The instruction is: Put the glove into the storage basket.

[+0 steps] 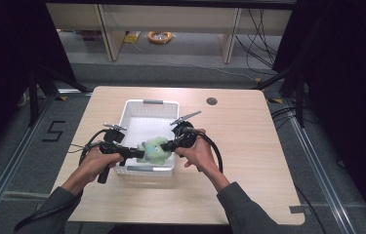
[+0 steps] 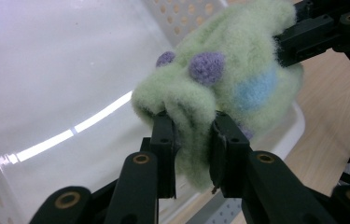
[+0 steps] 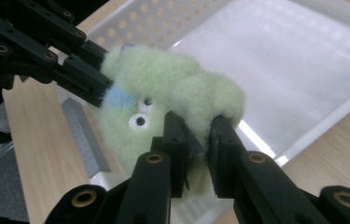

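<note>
Nearest the person, both forearms come in over the table's front edge, sleeves dark, each hand wrapped round a gripper handle. The left gripper (image 1: 132,152) is clamped on one side of the green plush toy (image 1: 152,150), and in the left gripper view its jaws pinch a fold of the fluffy pile, the fur bulging out either side of the pads. The right gripper (image 1: 170,146) bites the opposite side; the right gripper view has its jaws squeezed on a lobe of the toy just beside the stitched white eyes. So it is a two-handed hold, the plush toy strung between the grippers, hanging over the near part of the white basket (image 1: 149,104) and seemingly clear of its floor.

By the look of it this thing is light and very soft: it squashes where it is pinched, so it will sag and stretch rather than stay rigid. The pile looks grippy, not slick, and nothing about it seems breakable. Best purchase is a thick fold of body or a limb, taken deep between the pads; a shallow nip of fur alone could slip free.

Beyond the toy, the basket's pale floor lies bare, its perforated walls rising around it. Farther on runs the wooden table (image 1: 239,146) with a round dark grommet (image 1: 212,101).
</note>
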Motion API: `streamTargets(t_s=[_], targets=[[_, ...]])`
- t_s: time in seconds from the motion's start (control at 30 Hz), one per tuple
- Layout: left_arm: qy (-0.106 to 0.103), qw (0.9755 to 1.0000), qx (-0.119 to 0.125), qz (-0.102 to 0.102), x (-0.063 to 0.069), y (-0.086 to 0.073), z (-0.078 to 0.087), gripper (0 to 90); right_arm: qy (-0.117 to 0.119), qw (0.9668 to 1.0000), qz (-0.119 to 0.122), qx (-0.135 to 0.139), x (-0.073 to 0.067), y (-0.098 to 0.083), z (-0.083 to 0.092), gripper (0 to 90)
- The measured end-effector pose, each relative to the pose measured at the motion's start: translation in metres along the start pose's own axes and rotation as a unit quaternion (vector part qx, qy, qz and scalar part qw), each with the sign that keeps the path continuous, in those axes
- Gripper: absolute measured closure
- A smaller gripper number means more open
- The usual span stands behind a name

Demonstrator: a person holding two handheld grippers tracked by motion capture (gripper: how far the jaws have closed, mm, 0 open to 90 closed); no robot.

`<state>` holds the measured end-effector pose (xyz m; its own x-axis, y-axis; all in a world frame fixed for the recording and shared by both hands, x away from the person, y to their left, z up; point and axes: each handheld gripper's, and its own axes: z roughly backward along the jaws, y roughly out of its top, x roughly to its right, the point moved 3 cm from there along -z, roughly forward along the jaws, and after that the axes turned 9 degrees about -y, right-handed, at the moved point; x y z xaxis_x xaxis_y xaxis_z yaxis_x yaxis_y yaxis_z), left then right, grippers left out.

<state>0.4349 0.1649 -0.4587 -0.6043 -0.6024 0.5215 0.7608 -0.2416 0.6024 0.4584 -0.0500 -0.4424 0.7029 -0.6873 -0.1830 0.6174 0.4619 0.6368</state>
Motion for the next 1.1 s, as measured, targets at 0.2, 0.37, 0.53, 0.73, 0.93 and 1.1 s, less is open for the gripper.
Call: streamTargets(t_s=[0.2, 0.37, 0.53, 0.73, 0.93, 1.1], targets=[[0.007, 0.9999, -0.015, 0.001, -0.004, -0.004, -0.002, 72.2, -0.002, 1.0, 0.002, -0.009, -0.002, -0.002, -0.01, 79.8], [0.014, 0.9996, -0.026, 0.005, -0.007, -0.007, -0.005, 71.5, -0.006, 0.9998, 0.004, -0.019, -0.004, -0.006, -0.017, 79.5], [0.02, 0.9993, -0.031, 0.005, -0.01, -0.009, -0.007, 71.2, -0.011, 0.9995, -0.002, -0.03, -0.003, -0.008, -0.021, 79.0], [0.032, 0.9985, -0.045, -0.003, -0.012, -0.011, -0.009, 70.7, -0.012, 0.9991, 0.0, -0.041, -0.005, -0.01, -0.026, 78.6], [0.038, 0.9981, -0.049, -0.003, -0.012, -0.011, -0.008, 69.4, -0.013, 0.9987, 0.002, -0.05, -0.006, -0.01, -0.029, 77.8], [0.043, 0.9981, -0.045, 0.002, -0.013, -0.01, -0.008, 66.4, -0.019, 0.9983, 0.002, -0.056, -0.006, -0.01, -0.032, 76.2]])
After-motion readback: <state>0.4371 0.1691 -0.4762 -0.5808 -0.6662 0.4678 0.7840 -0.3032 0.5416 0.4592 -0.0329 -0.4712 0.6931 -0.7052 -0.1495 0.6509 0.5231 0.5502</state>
